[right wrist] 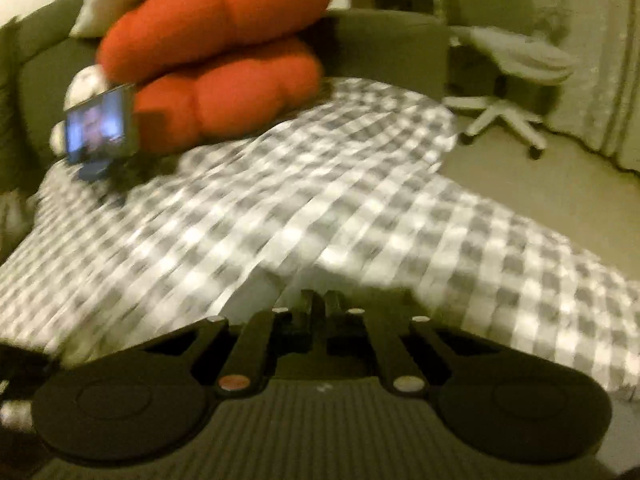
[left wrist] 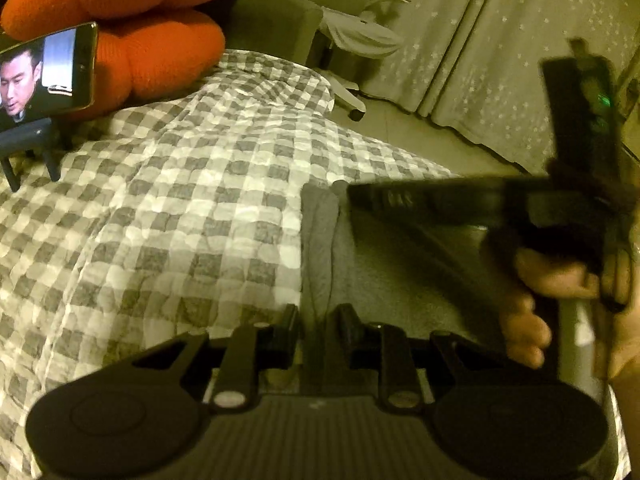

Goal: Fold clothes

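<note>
1. The grey cloth (left wrist: 320, 240) lies on the checked blanket (left wrist: 180, 200). It looks soft, light and floppy.
2. The left gripper (left wrist: 314, 332) pinches its folded edge.
3. The right gripper (right wrist: 319, 312) is closed on nothing.
4. Hold it by edges or corners.

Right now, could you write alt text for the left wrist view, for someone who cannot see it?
The left gripper pinches a fold of grey garment on a checked bedspread. The right gripper, held in a hand, crosses in blurred; behind sit an orange cushion and a phone.
</note>
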`<move>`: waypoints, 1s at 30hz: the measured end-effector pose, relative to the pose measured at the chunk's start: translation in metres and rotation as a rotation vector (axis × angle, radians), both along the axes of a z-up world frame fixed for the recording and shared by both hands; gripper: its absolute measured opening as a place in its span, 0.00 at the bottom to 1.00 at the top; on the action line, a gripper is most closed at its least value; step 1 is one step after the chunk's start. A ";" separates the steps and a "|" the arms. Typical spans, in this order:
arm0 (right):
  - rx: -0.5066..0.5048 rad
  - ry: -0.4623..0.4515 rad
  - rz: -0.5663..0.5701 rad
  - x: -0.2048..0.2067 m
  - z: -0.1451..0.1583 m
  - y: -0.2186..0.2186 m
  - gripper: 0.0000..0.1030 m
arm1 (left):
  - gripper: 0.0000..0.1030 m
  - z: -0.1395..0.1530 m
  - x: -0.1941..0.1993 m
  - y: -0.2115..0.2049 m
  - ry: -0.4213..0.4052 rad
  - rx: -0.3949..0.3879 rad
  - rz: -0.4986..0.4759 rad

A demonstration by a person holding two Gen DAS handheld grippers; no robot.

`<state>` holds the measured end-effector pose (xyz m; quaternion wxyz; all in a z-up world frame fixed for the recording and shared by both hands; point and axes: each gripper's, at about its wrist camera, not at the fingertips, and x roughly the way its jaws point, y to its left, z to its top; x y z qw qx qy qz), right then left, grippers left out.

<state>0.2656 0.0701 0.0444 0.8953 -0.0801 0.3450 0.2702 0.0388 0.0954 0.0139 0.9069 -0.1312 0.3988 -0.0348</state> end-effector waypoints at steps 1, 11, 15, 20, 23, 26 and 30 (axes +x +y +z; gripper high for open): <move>-0.020 -0.025 -0.033 0.002 0.001 0.002 0.07 | 0.23 0.000 0.000 0.000 0.001 -0.001 0.001; 0.095 0.004 -0.186 -0.026 0.040 -0.067 0.17 | 0.25 0.005 0.000 0.013 0.028 -0.093 0.050; 0.167 0.051 -0.134 -0.048 0.056 -0.089 0.19 | 0.27 0.012 -0.002 0.007 -0.011 -0.056 0.051; 0.174 0.092 -0.005 -0.055 0.043 -0.058 0.19 | 0.27 0.013 -0.009 0.006 -0.001 -0.070 0.052; 0.156 0.121 0.025 -0.044 0.027 -0.030 0.19 | 0.27 0.007 -0.007 0.010 0.034 -0.077 0.062; 0.135 0.158 0.037 -0.031 0.011 -0.009 0.19 | 0.27 0.004 -0.006 0.012 0.044 -0.095 0.060; 0.114 0.122 0.018 -0.015 0.002 0.008 0.15 | 0.27 0.004 -0.005 0.013 0.053 -0.105 0.050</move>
